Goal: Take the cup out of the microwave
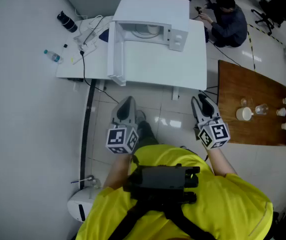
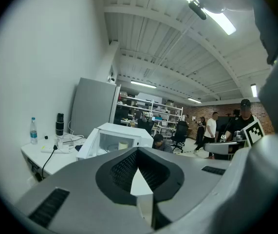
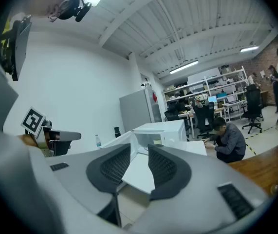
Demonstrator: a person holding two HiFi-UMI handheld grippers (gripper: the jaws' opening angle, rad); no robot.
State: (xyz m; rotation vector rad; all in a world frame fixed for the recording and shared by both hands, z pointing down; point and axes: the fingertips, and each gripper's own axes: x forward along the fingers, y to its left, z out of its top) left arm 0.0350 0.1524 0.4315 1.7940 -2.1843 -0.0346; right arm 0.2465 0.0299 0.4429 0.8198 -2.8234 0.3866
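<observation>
A white microwave (image 1: pixel 153 9) stands on a white table (image 1: pixel 183 69) with its door (image 1: pixel 115 54) swung open to the left. Inside the cavity stands a pale cup (image 2: pixel 122 145), also seen as a small cup (image 3: pixel 157 141) in the right gripper view. My left gripper (image 1: pixel 127 101) hangs over the floor in front of the table, its jaws meeting at the tips with nothing between them. My right gripper (image 1: pixel 203 100) is level with it to the right, with a narrow gap between its jaws and nothing held. Both point toward the microwave and are well short of it.
A wooden table (image 1: pixel 253 84) on the right carries a white mug (image 1: pixel 244 114), a glass (image 1: pixel 261 109) and small cups. A person (image 1: pixel 228 21) crouches behind the microwave's table. A bottle (image 1: pixel 54 56), a dark flask (image 1: pixel 66 21) and cables lie on the table's left end.
</observation>
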